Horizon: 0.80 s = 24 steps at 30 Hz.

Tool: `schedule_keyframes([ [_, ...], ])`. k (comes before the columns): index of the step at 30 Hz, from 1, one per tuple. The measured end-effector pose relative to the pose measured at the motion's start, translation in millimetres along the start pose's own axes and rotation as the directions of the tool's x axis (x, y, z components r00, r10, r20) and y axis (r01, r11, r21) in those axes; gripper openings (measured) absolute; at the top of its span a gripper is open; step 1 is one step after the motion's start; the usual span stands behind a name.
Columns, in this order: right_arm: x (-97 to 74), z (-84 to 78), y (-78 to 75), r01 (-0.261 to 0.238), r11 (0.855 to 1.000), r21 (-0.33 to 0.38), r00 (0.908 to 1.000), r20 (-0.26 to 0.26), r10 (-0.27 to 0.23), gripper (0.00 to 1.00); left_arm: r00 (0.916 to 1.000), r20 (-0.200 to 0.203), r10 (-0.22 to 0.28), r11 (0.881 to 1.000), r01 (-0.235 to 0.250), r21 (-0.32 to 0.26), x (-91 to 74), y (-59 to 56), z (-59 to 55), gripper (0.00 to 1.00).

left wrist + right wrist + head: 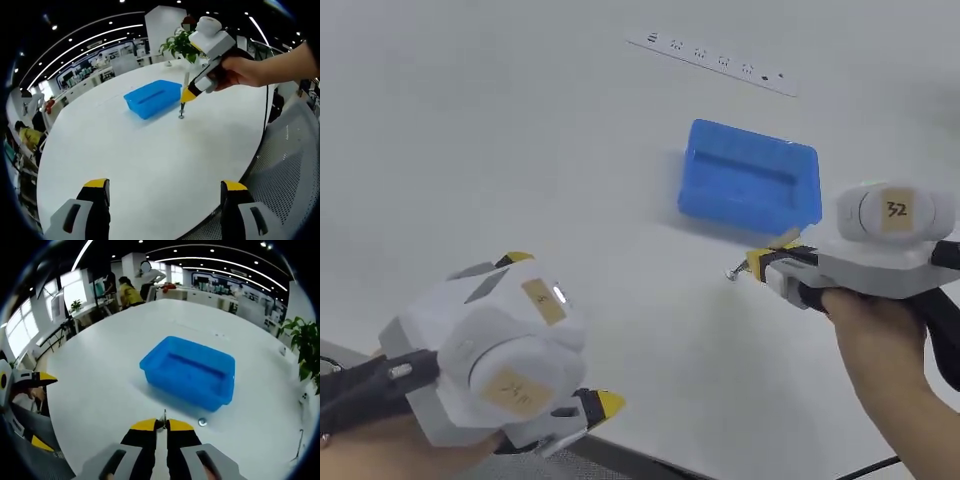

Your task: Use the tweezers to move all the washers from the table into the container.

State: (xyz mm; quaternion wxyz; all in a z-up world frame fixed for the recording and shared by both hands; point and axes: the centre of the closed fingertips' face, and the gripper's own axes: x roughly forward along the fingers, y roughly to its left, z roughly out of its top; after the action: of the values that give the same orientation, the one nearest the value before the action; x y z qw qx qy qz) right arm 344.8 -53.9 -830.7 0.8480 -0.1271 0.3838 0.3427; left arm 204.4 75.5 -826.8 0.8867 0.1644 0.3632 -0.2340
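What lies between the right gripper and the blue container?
Right gripper view: the tweezers tip in the right gripper, one washer beside it, otherwise bare table before the blue container.

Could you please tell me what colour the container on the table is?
Blue; the container shows best in the right gripper view.

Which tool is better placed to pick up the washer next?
Right. The right tool is shut on the tweezers, whose tips are close to the washer beside the container. The left tool is open, empty and farther off.
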Motion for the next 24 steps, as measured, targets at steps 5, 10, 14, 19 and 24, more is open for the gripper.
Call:
schedule_keyframes([
  [5,0.5,-0.6,4.2,0.011,0.997,-0.075,0.9999,-0.002,-0.011,0.02,1.0,-0.003,0.003,1.0,-0.003,-0.003,0.2,0.3,-0.4,0.94],
  [10,3.0,-8.4,13.3,0.007,0.989,-0.151,0.9999,-0.014,-0.009,0.03,0.9985,0.009,0.053,0.998,-0.053,-0.019,1.0,6.8,1.8,0.96],
  [14,3.1,-10.6,8.1,0.019,0.99,-0.137,0.9998,0.004,-0.019,0.03,0.9967,0.008,0.081,0.997,-0.081,0.013,0.7,8.3,1.4,0.87],
  [19,2.8,-10.4,3.8,-0.009,0.997,-0.082,0.9999,-0.009,0.008,0.02,0.9993,0.012,0.037,0.999,-0.036,-0.015,2.2,1.9,2.3,0.95],
  [24,1.9,-13.1,4.2,-0.021,0.998,-0.061,0.9996,-0.018,0.02,0.02,0.9994,0.016,0.03,0.999,-0.03,-0.024,2.2,1.2,3.1,0.95],
])
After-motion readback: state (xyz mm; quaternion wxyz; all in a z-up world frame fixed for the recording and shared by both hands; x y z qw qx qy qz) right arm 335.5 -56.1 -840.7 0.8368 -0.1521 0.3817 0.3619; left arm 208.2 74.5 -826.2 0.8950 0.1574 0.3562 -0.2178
